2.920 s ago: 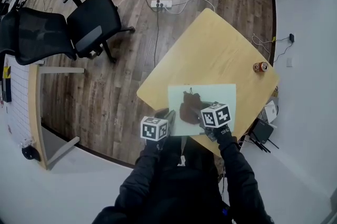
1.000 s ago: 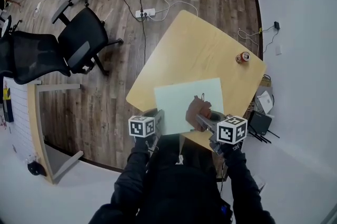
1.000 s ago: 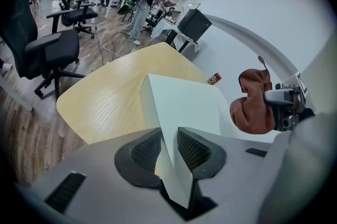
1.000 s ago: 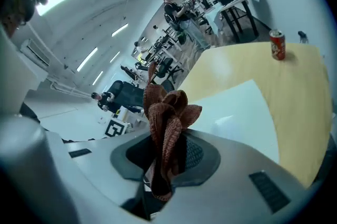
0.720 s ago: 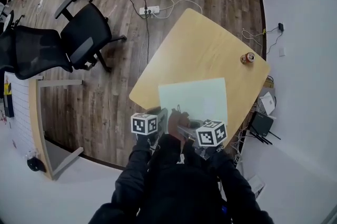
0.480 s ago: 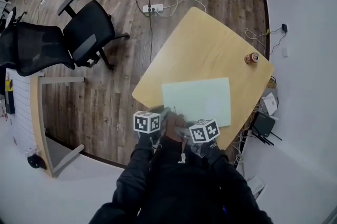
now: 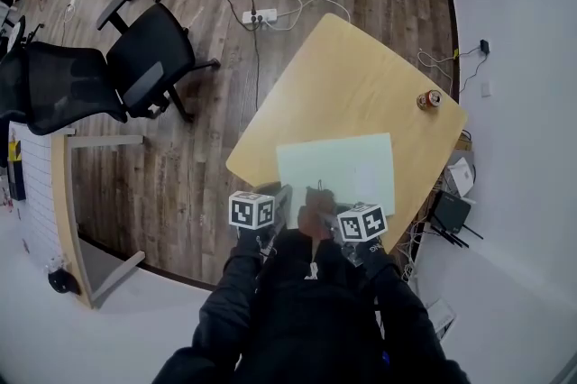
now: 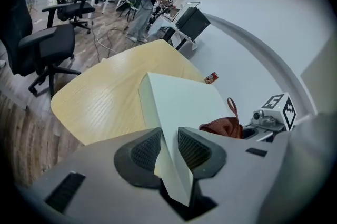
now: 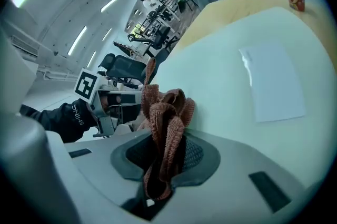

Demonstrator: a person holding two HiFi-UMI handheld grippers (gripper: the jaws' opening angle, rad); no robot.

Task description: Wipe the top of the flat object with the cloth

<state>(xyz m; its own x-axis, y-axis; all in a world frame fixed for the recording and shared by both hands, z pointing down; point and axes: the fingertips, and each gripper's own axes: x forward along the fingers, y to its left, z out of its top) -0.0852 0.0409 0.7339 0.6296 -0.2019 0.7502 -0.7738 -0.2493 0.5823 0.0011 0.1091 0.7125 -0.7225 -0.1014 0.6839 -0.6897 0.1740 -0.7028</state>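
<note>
Rust cloth (image 9: pixel 166 112) between right tongs (image 9: pixel 163 157) (tight)

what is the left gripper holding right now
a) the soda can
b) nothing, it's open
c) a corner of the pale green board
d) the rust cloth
c: in the left gripper view, the left gripper has its fingers shut on the near corner of the pale green board, while the cloth sits in the right gripper.
</note>
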